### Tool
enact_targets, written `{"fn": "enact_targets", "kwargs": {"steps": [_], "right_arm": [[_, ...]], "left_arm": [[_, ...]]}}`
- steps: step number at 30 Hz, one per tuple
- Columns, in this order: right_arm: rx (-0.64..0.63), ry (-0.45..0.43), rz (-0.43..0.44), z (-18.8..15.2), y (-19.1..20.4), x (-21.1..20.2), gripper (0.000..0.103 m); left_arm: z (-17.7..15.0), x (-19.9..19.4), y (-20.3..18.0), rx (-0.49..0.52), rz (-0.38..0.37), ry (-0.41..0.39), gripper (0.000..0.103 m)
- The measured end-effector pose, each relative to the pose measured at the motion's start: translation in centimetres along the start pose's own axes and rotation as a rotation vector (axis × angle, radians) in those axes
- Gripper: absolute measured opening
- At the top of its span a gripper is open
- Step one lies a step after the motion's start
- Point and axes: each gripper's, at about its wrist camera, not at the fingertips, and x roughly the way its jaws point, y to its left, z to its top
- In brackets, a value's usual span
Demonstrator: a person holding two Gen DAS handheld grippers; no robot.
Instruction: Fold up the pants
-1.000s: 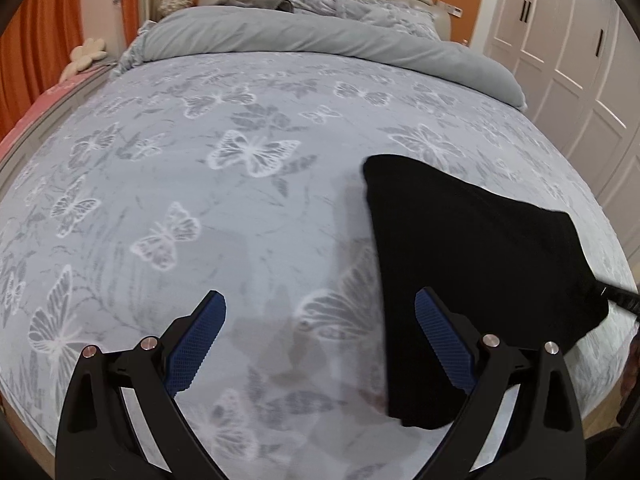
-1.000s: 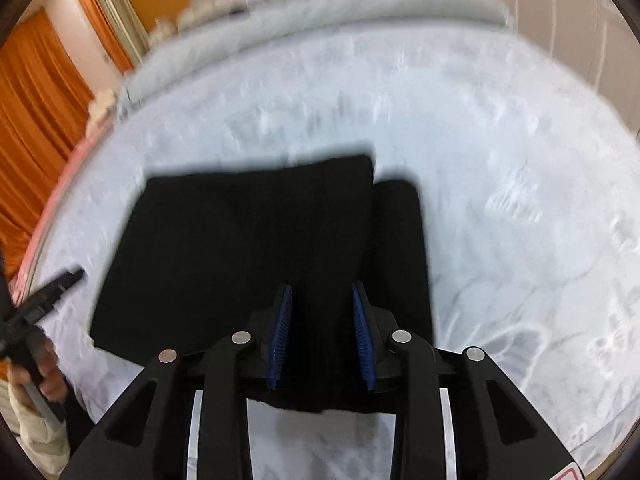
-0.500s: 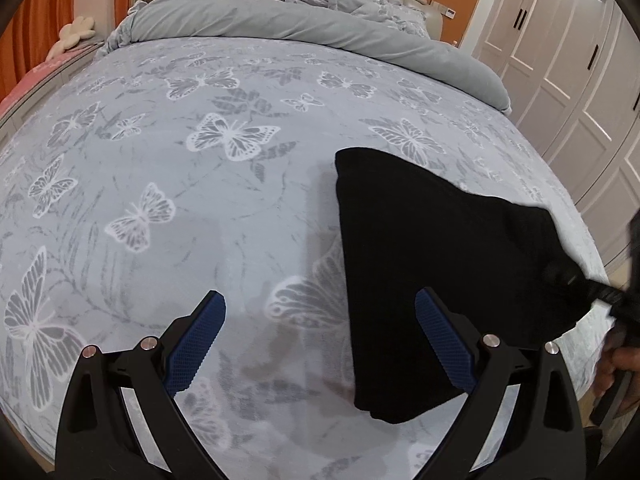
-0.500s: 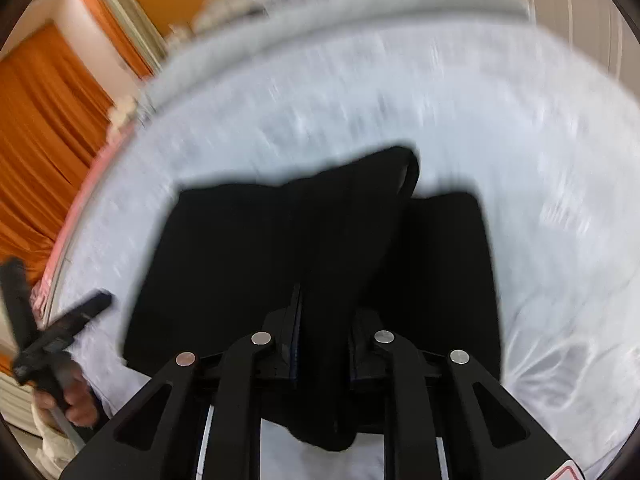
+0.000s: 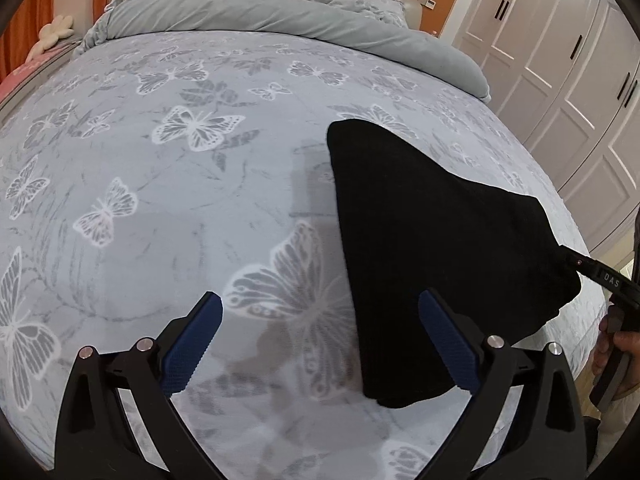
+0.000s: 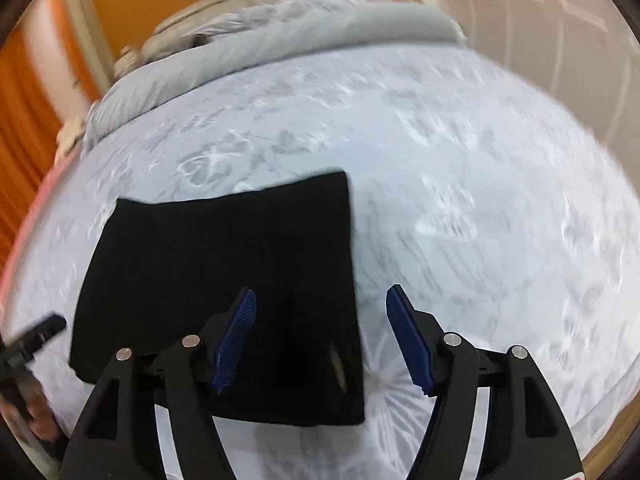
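One folded pants [image 6: 224, 280] — bedspread [image 5: 160, 200]

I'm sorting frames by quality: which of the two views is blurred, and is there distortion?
Right wrist view: motion-blurred, bed print smeared, pants edges soft. Left wrist view: sharp, butterflies crisp, pants clear-edged. Both: strong fisheye bulge and dark corners.

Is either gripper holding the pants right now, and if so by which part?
Neither. The right gripper is opening over the folded black pants, pads clear of the cloth. The left gripper is open beside them.
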Motion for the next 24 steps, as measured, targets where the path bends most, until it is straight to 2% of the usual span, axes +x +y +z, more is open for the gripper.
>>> {"fn": "enact_targets", "kwargs": {"steps": [3, 6, 8, 9, 10, 12, 14, 15, 17, 18, 19, 20, 21, 22, 23, 24], "right_arm": [[0.091, 0.131, 0.093, -0.3, -0.7, 2.0, 0.066], [0.12, 0.184, 0.141, -0.8, -1.2, 3.3, 0.066], [0.137, 0.195, 0.183, -0.9, -1.0, 3.9, 0.058], [0.115, 0.186, 0.184, -1.1, -0.3, 3.8, 0.044], [0.095, 0.167, 0.189, -1.1, 0.6, 3.4, 0.036], [0.075, 0.112, 0.222, -1.0, 2.0, 1.9, 0.033], [0.041, 0.059, 0.294, -1.2, 3.9, -0.2, 0.032], [0.02, 0.044, 0.342, -1.5, 5.0, -1.3, 0.032], [-0.01, 0.055, 0.405, -2.7, 6.5, -2.1, 0.032], [-0.017, 0.086, 0.403, -3.6, 7.3, -1.5, 0.034], [-0.019, 0.132, 0.387, -4.4, 7.8, -0.5, 0.038], [-0.024, 0.195, 0.356, -5.0, 8.2, 0.8, 0.039], [-0.025, 0.257, 0.301, -5.5, 8.5, 2.1, 0.043], [-0.016, 0.262, 0.273, -5.6, 8.4, 2.4, 0.045], [-0.018, 0.226, 0.286, -5.2, 8.4, 1.7, 0.045], [-0.038, 0.143, 0.258, -4.6, 8.5, 0.1, 0.048]], "left_arm": [[0.0, 1.9, 0.1, -0.055, -0.045, 0.072, 0.098], [-0.1, 4.1, 0.4, -0.148, -0.153, 0.142, 0.097], [-0.2, 5.8, 0.4, -0.192, -0.301, 0.208, 0.066], [-0.1, 6.4, 0.5, -0.212, -0.359, 0.235, 0.046], [0.0, 6.4, 0.8, -0.242, -0.366, 0.231, 0.039], [0.7, 4.8, 1.3, -0.233, -0.397, 0.196, 0.033], [1.4, 1.8, 2.0, -0.221, -0.421, 0.139, 0.031], [1.6, 0.2, 2.4, -0.209, -0.406, 0.111, 0.031], [1.4, -3.7, 3.8, -0.17, -0.318, 0.052, 0.032], [1.0, -4.7, 4.7, -0.156, -0.274, 0.052, 0.037], [0.5, -4.9, 5.5, -0.153, -0.242, 0.065, 0.047], [-0.5, -4.5, 6.7, -0.142, -0.169, 0.099, 0.056], [-1.5, -3.9, 7.7, -0.131, -0.044, 0.118, 0.064], [-2.5, -3.5, 8.7, -0.121, 0.125, 0.112, 0.063], [-2.9, -3.6, 9.2, -0.12, 0.186, 0.097, 0.063], [-3.3, -4.3, 9.9, -0.144, 0.171, 0.065, 0.063]]}}
